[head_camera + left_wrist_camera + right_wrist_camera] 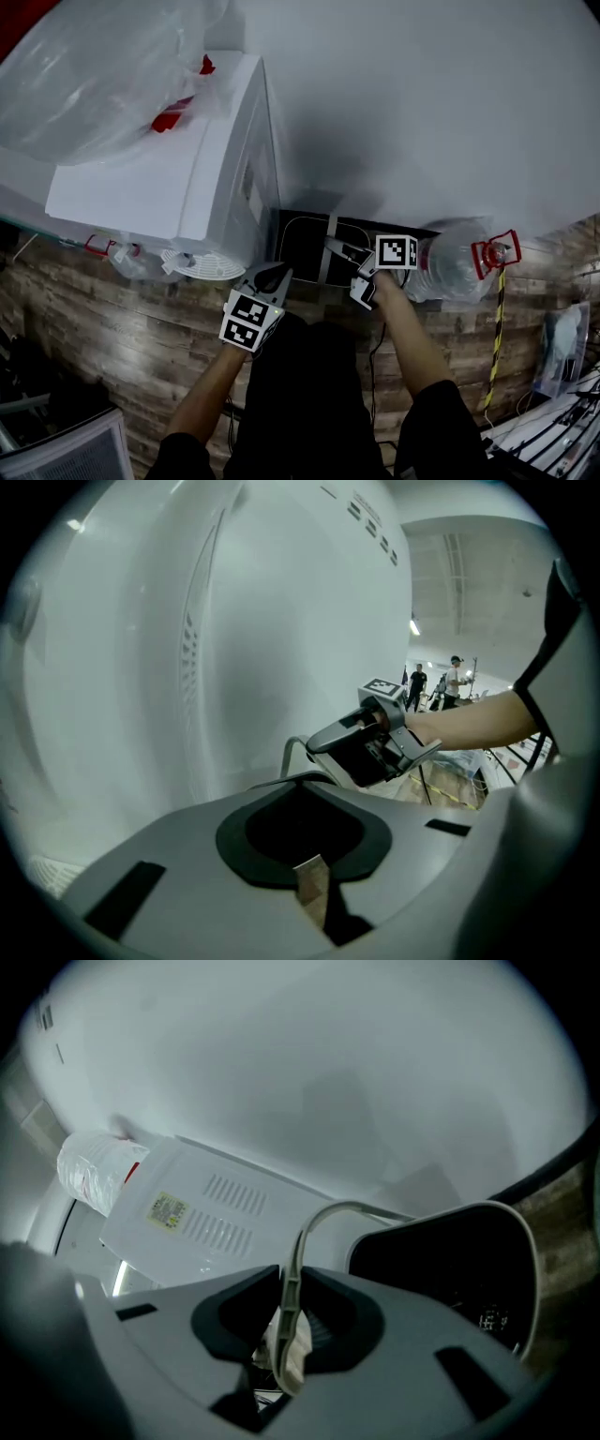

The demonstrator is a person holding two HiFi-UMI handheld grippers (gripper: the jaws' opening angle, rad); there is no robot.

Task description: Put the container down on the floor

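A black container (305, 246) with a grey bail handle (339, 249) sits low against the white wall, over the wood-pattern floor (112, 309). My right gripper (358, 270) comes in from the right and is shut on that handle (309, 1232), which runs between its pads (281, 1309); the container's dark inside (450, 1269) shows just beyond. My left gripper (274, 274) is at the container's left corner. In the left gripper view its jaws (300, 803) stand close together at the thin grey rim (281, 782), with the right gripper (323, 744) just ahead.
A white appliance (187, 178) with a clear plastic bag (103, 75) on top stands close to the left. A large clear water bottle (455, 267) with a red cap (495, 251) lies to the right, beside a yellow-black striped pole (497, 337). People stand far off (417, 682).
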